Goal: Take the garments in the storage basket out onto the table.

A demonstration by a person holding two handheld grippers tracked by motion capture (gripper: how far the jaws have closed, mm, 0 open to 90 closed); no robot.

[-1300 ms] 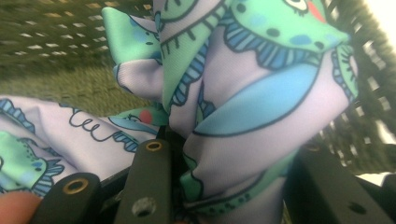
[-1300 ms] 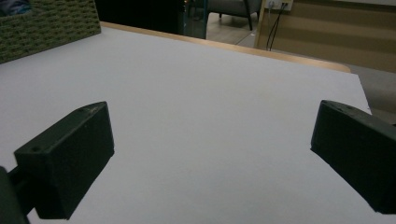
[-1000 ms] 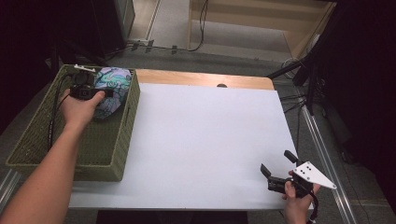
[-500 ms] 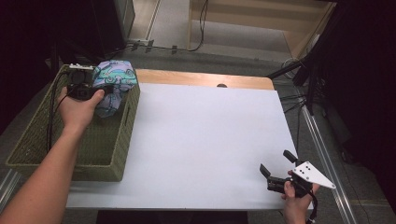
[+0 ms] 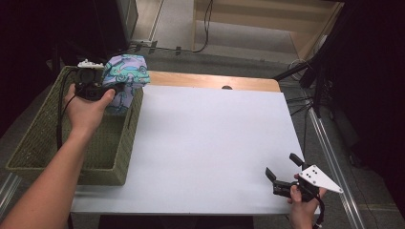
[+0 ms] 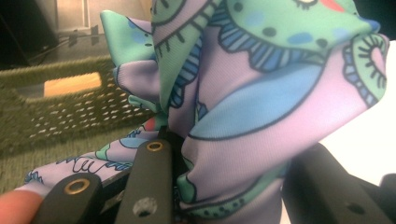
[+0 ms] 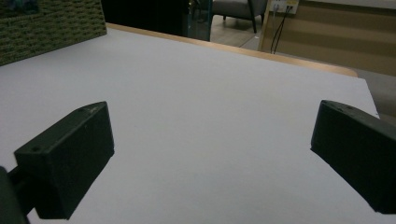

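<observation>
A bunched cloth [image 5: 125, 76] printed in purple, green and blue hangs above the far right corner of a green wicker basket [image 5: 119, 143]. My left gripper [image 5: 111, 87] is shut on it from the left, held in a hand over the basket. In the left gripper view the cloth [image 6: 261, 107] bulges between my black jaws, with the left gripper [image 6: 224, 182] pinching its folds and the basket's wall [image 6: 70, 116] behind. My right gripper [image 5: 282, 166] rests open near the table's front right corner; in the right gripper view the right gripper [image 7: 210, 154] has nothing between its fingers.
The white tabletop [image 5: 215, 133] stretches between the basket and my right gripper, with a wooden strip [image 5: 210, 80] along its far edge. Cables and a cabinet lie on the floor beyond. A metal rail [image 5: 334, 167] runs along the table's right side.
My left gripper has lifted the cloth up out of the basket and toward its far edge. The right gripper has kept still.
</observation>
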